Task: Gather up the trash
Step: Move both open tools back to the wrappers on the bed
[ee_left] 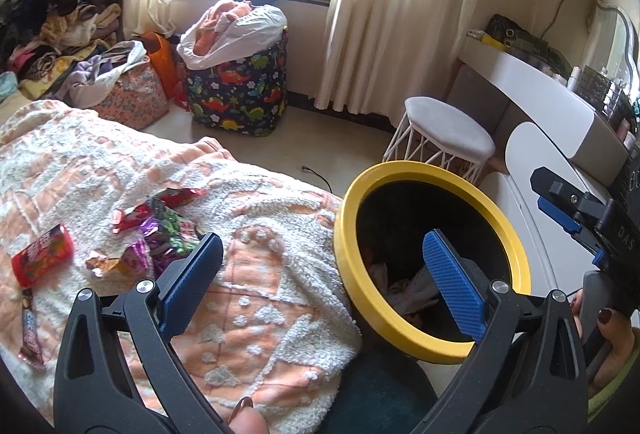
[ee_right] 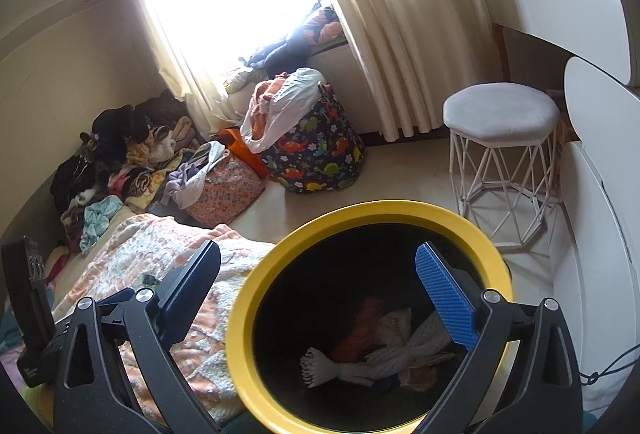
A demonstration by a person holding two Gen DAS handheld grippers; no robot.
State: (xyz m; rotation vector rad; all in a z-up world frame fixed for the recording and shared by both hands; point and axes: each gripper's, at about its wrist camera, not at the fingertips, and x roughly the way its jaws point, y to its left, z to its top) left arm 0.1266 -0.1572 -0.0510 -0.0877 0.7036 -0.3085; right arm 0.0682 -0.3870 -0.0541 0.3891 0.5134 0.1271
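two grippers, both spread wide with nothing between the pads. right gripper (ee_right: 320,282) hangs over the yellow-rimmed bin (ee_right: 280,246), which stands tight against the bed's edge, probably so wrappers need only a short carry. left gripper (ee_left: 324,274) straddles the blanket (ee_left: 256,234) and the bin rim. only the left view shows what's left to collect: a heap of wrappers (ee_left: 160,230), a red packet (ee_left: 42,258) and a chocolate bar wrapper (ee_left: 32,338) on the blanket. only the right view looks into the bin: crumpled trash (ee_right: 384,346) at the bottom.
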